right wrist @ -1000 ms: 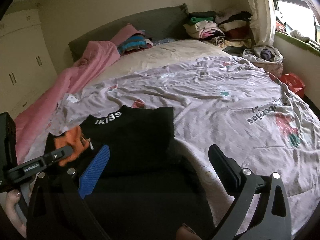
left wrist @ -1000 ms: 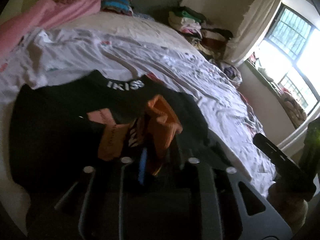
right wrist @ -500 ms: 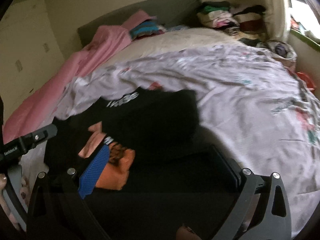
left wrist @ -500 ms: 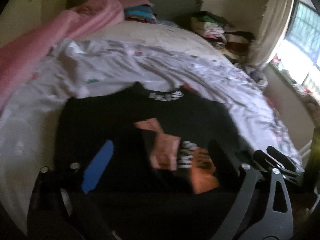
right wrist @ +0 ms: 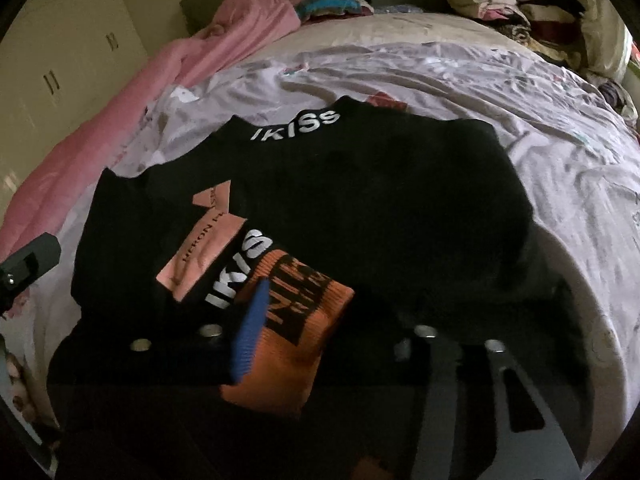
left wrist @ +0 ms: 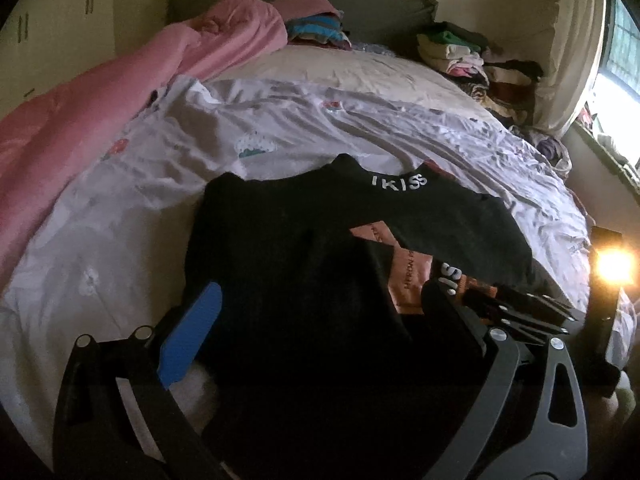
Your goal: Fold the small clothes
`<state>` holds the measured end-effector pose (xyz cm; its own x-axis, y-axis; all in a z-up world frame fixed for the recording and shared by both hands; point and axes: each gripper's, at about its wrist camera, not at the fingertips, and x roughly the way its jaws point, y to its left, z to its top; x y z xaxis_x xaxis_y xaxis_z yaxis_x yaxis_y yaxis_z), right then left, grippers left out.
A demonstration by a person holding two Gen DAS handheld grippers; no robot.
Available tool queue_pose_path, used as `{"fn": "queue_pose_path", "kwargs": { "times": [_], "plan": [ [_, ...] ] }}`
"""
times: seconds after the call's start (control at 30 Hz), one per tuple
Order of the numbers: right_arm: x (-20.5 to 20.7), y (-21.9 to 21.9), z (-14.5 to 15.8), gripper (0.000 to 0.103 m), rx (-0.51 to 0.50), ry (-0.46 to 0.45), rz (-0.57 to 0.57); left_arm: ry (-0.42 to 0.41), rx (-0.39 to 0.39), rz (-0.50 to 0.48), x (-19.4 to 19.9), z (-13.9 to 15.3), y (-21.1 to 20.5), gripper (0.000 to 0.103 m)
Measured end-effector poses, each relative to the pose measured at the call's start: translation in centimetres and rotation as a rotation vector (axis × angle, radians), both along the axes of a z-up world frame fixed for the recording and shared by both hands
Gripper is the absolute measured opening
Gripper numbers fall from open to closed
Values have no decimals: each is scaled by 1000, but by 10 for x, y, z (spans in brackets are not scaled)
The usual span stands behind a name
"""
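The left gripper is spread over the black top on the bed. The right gripper pinches its orange cuff. White "IKISS" marks collar and sleeve; a pink patch reads "HERON".
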<state>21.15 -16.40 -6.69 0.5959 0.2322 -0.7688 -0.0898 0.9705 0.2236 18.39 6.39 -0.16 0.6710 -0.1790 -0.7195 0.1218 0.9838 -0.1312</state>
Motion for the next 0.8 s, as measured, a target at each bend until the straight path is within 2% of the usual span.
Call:
{"fn": "queue_pose_path", "kwargs": {
  "times": [0.03, 0.13, 0.2, 0.4, 0.5, 0.67, 0.8],
  "plan": [
    [0, 2, 0, 31, -3, -3, 10, 3, -3, 3, 0, -1, 1, 93],
    [-1, 7, 5, 17, -40, -29, 18, 3, -3, 6, 0, -2, 3, 93],
    [-3, 6, 10, 11, -42, -52, 25, 3, -4, 5, -1, -1, 3, 93],
    [-16, 10, 36, 9, -59, -149, 65, -5, -9, 13, -2, 2, 8, 93],
    [-24, 14, 56, 9, -106, -233, 81, -7, -16, 17, -1, 4, 12, 93],
    [-24, 15, 82, 9, -159, -305, 108, 4, -60, 32, 1, 4, 20, 93],
    [-20, 11, 101, 9, -213, -358, 106, -7, -47, 53, 0, 6, 27, 93]
  ]
}}
